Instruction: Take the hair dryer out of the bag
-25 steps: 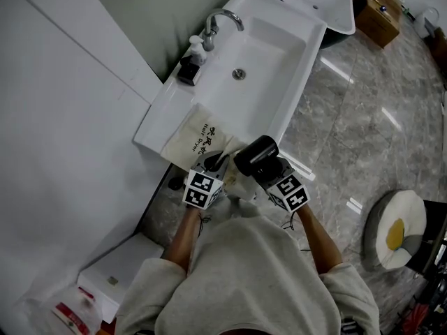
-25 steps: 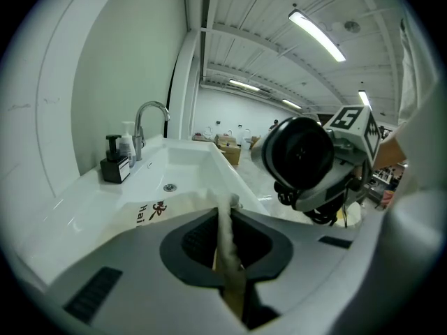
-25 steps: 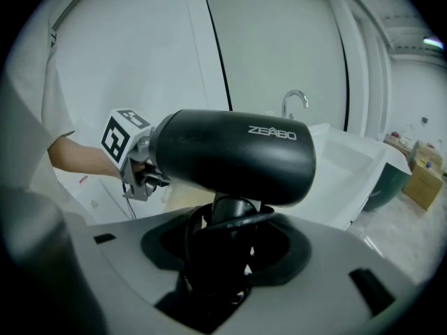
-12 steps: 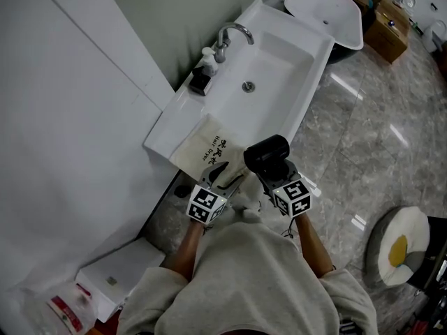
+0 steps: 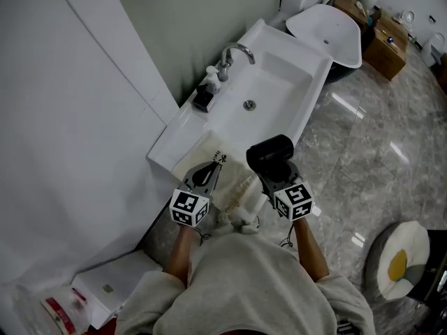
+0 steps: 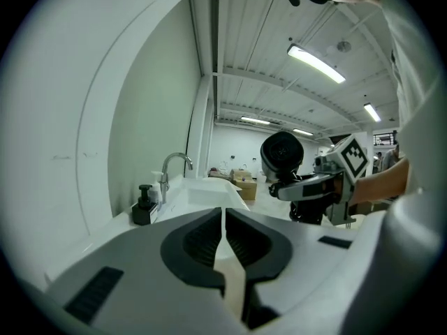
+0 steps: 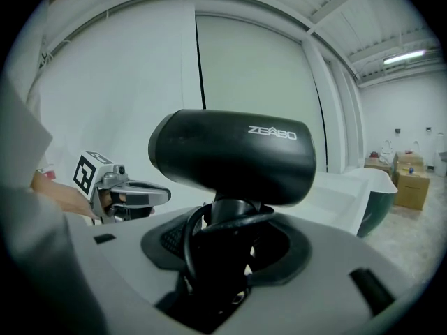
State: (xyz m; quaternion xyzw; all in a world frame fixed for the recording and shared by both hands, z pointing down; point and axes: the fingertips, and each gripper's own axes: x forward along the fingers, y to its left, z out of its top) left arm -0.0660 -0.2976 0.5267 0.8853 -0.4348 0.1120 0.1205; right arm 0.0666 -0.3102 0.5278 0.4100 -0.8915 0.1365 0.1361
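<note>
Beside sink [image 5: 279,82], hair dryer [image 5: 269,152] barrel crosswise.

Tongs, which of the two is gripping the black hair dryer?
The right tongs, shut on the hair dryer just below its barrel. The left tongs have just closed, with no dryer between them.

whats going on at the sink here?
A person works two handheld grippers beside the sink. The right gripper holds the black hair dryer by its handle, clear of the cream bag. The left gripper has just closed its jaws, apparently pinching a strip of the bag's fabric.
</note>
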